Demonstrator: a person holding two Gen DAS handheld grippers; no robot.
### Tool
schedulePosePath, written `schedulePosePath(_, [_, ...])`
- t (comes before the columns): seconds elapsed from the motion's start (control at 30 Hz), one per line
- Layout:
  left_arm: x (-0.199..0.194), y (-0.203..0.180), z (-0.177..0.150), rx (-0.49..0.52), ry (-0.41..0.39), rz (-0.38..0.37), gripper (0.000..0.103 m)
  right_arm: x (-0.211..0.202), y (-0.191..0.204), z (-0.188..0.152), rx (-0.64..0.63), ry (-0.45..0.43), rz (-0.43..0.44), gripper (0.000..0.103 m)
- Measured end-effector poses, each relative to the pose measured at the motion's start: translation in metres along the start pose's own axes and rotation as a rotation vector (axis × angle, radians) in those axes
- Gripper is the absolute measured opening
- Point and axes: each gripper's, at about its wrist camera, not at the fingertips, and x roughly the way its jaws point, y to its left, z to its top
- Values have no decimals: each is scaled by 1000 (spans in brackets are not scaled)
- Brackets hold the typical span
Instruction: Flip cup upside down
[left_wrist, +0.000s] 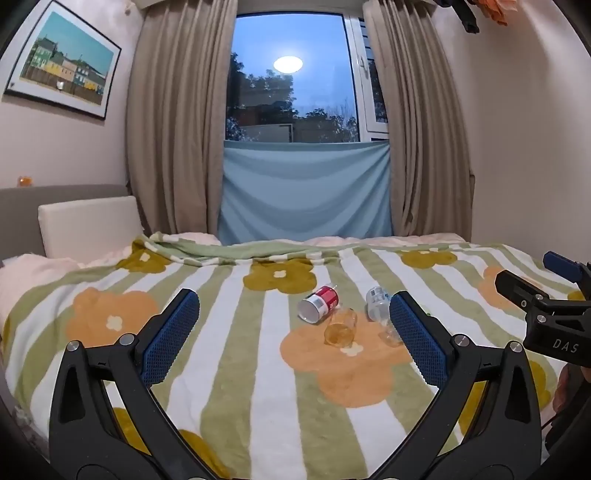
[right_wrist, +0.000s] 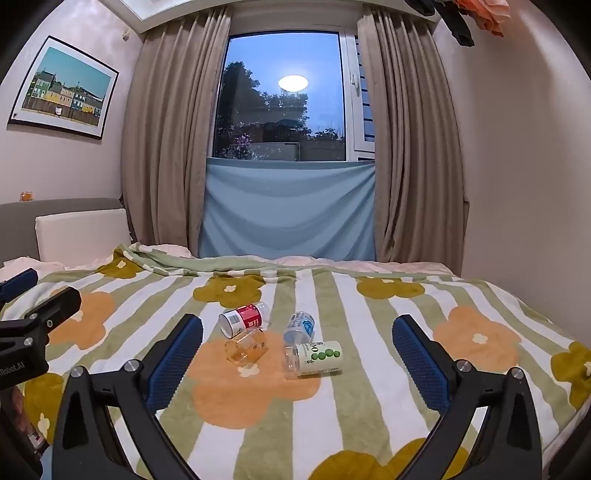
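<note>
A clear glass cup (left_wrist: 341, 326) (right_wrist: 245, 347) lies on its side on the flowered blanket (left_wrist: 258, 369) (right_wrist: 351, 406), mouth toward me. A red-labelled can (left_wrist: 318, 302) (right_wrist: 243, 318) lies just behind it. A small water bottle (left_wrist: 377, 302) (right_wrist: 300, 326) and a green-dotted glass bottle (right_wrist: 314, 358) lie to its right. My left gripper (left_wrist: 291, 332) is open and empty, well short of the cup. My right gripper (right_wrist: 297, 354) is open and empty, also short of the objects; it shows at the right edge of the left wrist view (left_wrist: 546, 310).
The bed fills the foreground; a headboard and white cushion (left_wrist: 88, 225) stand at the left. Curtains and a window with a blue cloth (left_wrist: 304, 192) are behind the bed. A wall is close on the right.
</note>
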Motion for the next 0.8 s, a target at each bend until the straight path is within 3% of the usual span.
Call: schedulePosePath(0.8, [0,6,4,-20,6,-22,103,10,5,-4,-5,10,-8,103])
